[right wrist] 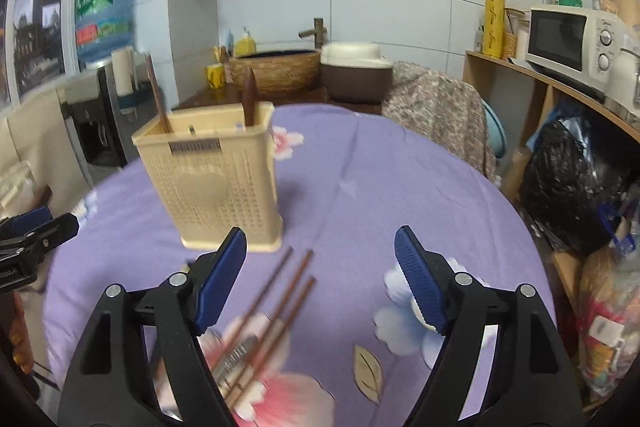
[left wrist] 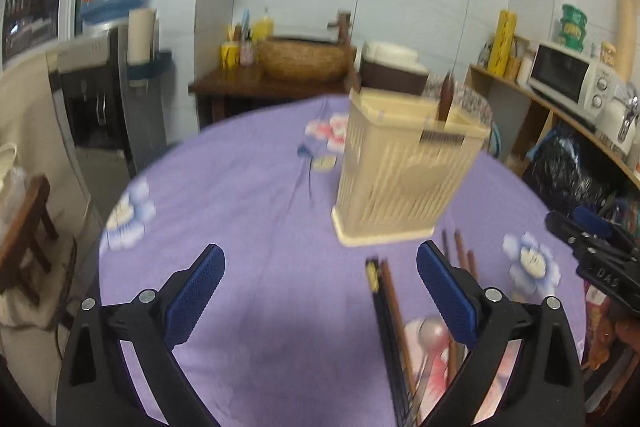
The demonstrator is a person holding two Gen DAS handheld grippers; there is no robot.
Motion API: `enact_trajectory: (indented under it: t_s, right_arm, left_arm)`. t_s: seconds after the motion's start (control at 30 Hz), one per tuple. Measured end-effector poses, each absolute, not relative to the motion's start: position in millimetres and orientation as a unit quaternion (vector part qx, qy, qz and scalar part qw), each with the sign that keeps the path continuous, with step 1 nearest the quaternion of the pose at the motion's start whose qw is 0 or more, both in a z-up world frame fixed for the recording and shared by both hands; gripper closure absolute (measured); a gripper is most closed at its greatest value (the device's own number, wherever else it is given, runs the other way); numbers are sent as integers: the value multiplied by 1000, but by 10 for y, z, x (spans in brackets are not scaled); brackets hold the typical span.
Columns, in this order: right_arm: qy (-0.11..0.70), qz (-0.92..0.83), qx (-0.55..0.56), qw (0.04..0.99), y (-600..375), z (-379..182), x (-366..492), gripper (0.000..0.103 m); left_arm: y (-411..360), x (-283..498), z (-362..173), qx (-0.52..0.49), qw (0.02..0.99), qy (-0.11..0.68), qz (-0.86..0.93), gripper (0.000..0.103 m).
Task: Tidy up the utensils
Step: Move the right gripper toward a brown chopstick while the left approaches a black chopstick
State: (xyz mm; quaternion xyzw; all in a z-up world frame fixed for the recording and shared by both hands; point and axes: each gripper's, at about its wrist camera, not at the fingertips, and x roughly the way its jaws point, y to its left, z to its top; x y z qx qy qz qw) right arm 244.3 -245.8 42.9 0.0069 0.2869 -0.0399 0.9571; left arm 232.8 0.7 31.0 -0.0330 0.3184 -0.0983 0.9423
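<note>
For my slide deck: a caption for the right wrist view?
Open right claw above brown wooden chopsticks near beige plastic utensil holder.

Both hand-held grippers are being held angled downward. The left hand-held gripper [left wrist: 320, 269] is being kept with its blue pads [left wrist: 196, 301] spread wide, nothing between them. The right hand-held gripper [right wrist: 320, 259] is likewise being held apart and apparently empty, though motion blur is clouding the view.

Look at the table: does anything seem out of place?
Yes. Several chopsticks lie loose on the purple tablecloth before the beige holder, which already holds one brown chopstick leaning askew.
</note>
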Motion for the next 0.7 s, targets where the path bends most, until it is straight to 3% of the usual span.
enact_trajectory:
  t_s: [0.33, 0.7]
  right_arm:
    - [380, -32, 9, 925, -2335, -265, 2200, 26]
    - [422, -24, 13, 906, -2089, -572, 2192, 27]
  left_arm:
    - [26, 2119, -260, -32, 913, 394, -106, 41]
    - [-163, 1987, -378, -8, 907, 403, -121, 43]
